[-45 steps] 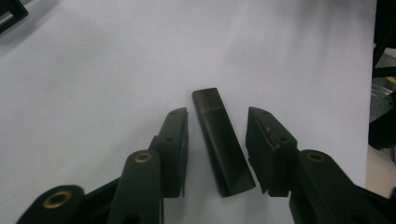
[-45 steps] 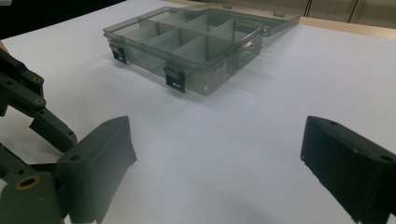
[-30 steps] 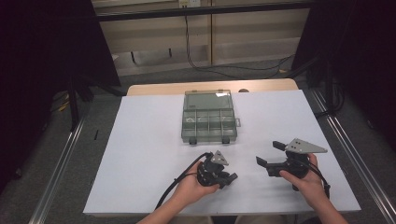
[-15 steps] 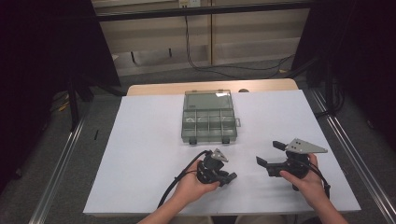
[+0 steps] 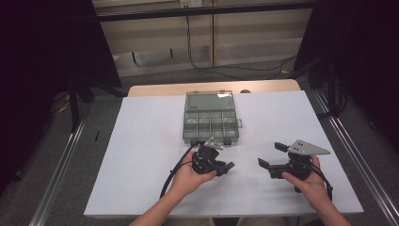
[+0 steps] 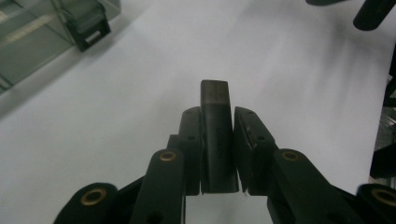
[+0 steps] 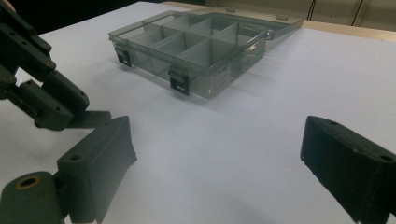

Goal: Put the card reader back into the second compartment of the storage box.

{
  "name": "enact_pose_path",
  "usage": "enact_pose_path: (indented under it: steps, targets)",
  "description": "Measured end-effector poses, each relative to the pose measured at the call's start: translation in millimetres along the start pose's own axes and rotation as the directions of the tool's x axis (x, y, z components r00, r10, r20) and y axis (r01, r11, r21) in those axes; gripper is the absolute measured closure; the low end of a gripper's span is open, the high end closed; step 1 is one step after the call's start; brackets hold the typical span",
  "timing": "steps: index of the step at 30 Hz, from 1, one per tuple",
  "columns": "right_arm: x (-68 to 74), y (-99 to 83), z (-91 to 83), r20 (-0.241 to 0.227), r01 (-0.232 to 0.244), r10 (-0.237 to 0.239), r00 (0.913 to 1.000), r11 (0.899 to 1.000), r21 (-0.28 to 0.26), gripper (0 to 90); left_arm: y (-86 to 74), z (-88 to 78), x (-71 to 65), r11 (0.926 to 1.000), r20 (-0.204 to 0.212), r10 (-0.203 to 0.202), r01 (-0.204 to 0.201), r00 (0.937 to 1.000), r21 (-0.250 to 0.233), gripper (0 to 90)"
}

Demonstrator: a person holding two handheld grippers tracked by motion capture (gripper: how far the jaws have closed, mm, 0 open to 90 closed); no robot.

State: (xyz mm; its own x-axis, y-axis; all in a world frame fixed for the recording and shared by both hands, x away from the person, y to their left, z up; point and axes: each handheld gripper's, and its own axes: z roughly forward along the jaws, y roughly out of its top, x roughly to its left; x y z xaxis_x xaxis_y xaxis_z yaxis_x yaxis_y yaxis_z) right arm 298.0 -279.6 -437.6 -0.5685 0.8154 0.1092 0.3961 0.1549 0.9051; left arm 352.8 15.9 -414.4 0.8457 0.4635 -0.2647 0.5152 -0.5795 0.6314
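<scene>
So the left gripper [image 5: 225,168] has its jaws pinching a small dark flat block [image 6: 216,135], clamped on its long sides so one end sticks out past the fingertips (looks like that's on purpose, leaving a free end to lead with when it goes into a slot). It's held off the white table sheet [image 5: 141,141], just in front of the clear compartment box [image 5: 210,124], which sits in the middle of the table with its lid folded open at the back, so every cell is reachable from above. The right gripper [image 5: 270,160] has its jaws spread wide with nothing between them, parked to the right, well apart from the box; my guess is it's waiting to help or steady things. Hard to say what the block actually is: it's dark, the near end is buried between the pads, and any marking on it is unreadable. The box cells look empty from the right gripper view, but the far ones are too small to be sure.
</scene>
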Motion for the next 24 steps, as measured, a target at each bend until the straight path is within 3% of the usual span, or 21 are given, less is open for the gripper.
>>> enact_pose_path:
  steps: [24]
  targets:
    - [0.0,-0.2,0.0,-0.004,0.001,-0.001,1.0,1.0,-0.001,9.0,26.9,-24.6,31.3,0.9978,-0.03,-0.062,0.061,0.9976,-0.026,73.8]
